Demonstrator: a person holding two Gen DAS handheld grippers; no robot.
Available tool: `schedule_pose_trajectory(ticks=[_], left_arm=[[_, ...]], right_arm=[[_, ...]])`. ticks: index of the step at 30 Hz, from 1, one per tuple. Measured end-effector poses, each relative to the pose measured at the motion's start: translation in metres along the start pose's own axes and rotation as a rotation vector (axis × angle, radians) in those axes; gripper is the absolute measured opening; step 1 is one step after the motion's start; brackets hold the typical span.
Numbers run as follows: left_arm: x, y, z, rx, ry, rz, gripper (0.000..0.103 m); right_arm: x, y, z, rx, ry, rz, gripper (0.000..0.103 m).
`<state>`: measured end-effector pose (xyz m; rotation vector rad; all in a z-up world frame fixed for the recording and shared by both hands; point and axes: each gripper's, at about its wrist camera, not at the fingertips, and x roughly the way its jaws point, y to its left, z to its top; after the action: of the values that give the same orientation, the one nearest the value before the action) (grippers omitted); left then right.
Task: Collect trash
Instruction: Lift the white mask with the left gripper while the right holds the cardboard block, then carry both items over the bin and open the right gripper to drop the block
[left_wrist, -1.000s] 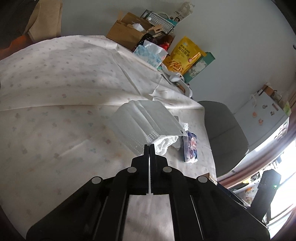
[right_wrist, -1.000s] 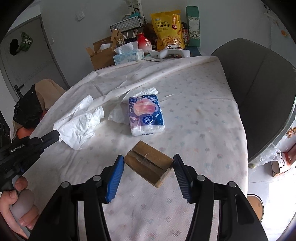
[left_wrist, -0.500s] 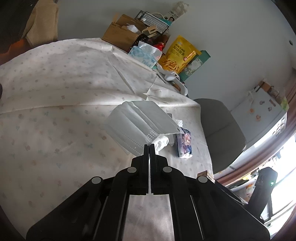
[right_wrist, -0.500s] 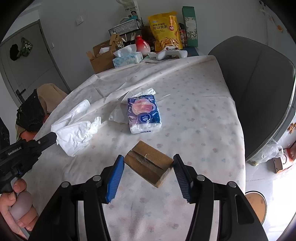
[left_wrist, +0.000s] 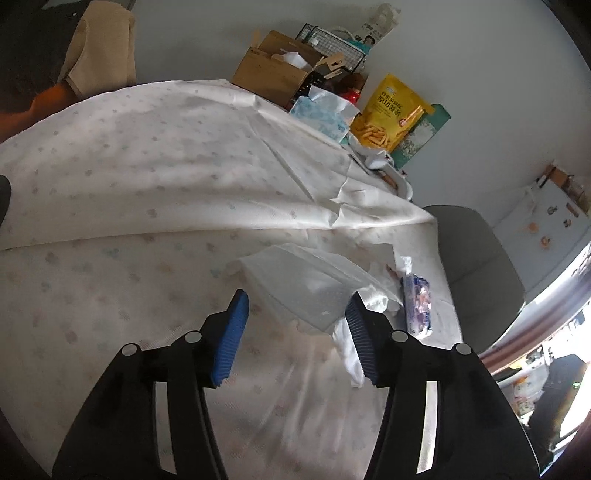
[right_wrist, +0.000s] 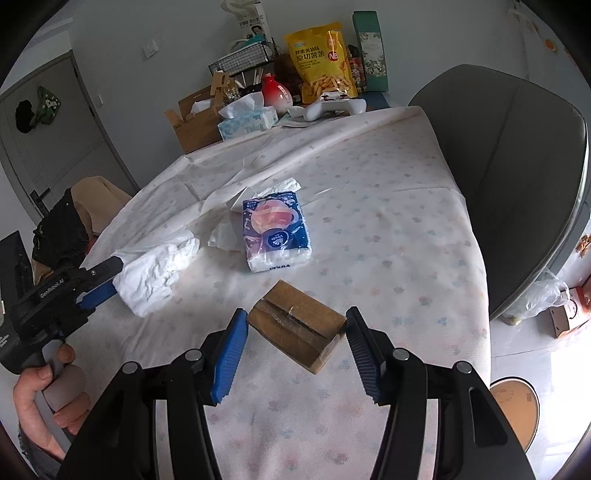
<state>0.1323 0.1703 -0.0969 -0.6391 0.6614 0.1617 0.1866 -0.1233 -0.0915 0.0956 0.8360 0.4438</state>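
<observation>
Trash lies scattered on the desk (right_wrist: 388, 229), which we see covered by a pale dotted cloth and taking up most of both views. A grey chair (right_wrist: 517, 177) stands at the desk's right edge. Along the far wall sit an open cardboard carton (right_wrist: 195, 122), a yellow snack bag (right_wrist: 325, 59), a blue tissue box (right_wrist: 245, 120) and a white game controller (right_wrist: 338, 107).

Near the middle of the desk we find a blue-and-pink tissue pack (right_wrist: 275, 230), lying flat, with a crumpled white tissue (right_wrist: 223, 236) touching its left side. In front of it, apart from it, is a small brown cardboard box (right_wrist: 297, 326), taped across its top and resting on the cloth at an angle.

To the left is a white disposable mask with tissue bunched against it (right_wrist: 155, 266); from the left wrist camera the same mask (left_wrist: 306, 284) shows as a flat pleated sheet lying on the cloth.

Our left hand-held gripper (left_wrist: 297, 332) is released, its blue pads spread wide on either side of the near end of the mask; whether either pad touches it, we cannot tell. Our left hand (right_wrist: 48, 402) grips its handle at the lower left.

Our right hand-held gripper (right_wrist: 297, 350) is also released, its jaws wide and flanking the cardboard box, the left pad just beside the box's corner.
</observation>
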Motion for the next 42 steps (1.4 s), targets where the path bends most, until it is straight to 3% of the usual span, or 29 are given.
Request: schedule_pose_trajectory(ticks=[10, 13, 14, 15, 16, 17, 19, 23, 33, 42], left_arm=[[0.008, -0.014, 0.014, 0.130, -0.074, 0.070, 0.053], [0.008, -0.017, 0.019, 0.152, -0.089, 0.060, 0.053], [0.008, -0.019, 0.020, 0.158, -0.095, 0.058, 0.047], [0.008, -0.020, 0.021, 0.169, -0.097, 0.052, 0.031], [0.010, -0.021, 0.022, 0.176, -0.086, 0.045, 0.023], [0.013, -0.022, 0.022, 0.174, -0.067, 0.032, 0.005], [0.017, -0.018, 0.023, 0.144, -0.041, -0.002, 0.004], [0.005, -0.016, 0.025, 0.115, -0.074, -0.020, 0.003], [-0.054, -0.030, 0.045, 0.094, -0.217, -0.050, 0.003], [-0.057, -0.071, 0.019, 0.118, -0.172, -0.112, 0.003]], right_arm=[[-0.001, -0.005, -0.001, 0.024, -0.008, 0.016, 0.054], [-0.002, -0.005, -0.001, 0.022, -0.009, 0.022, 0.054], [-0.001, -0.005, 0.000, 0.022, -0.008, 0.025, 0.054], [-0.002, -0.005, 0.000, 0.023, -0.009, 0.028, 0.054], [-0.002, -0.004, 0.000, 0.022, -0.009, 0.030, 0.054], [-0.002, -0.004, 0.000, 0.022, -0.011, 0.032, 0.054], [-0.004, -0.003, 0.000, 0.023, -0.015, 0.039, 0.054], [-0.007, -0.003, 0.001, 0.022, -0.023, 0.047, 0.054], [-0.020, -0.003, 0.004, 0.025, -0.050, 0.067, 0.054], [-0.045, -0.014, 0.006, 0.038, -0.092, 0.074, 0.054]])
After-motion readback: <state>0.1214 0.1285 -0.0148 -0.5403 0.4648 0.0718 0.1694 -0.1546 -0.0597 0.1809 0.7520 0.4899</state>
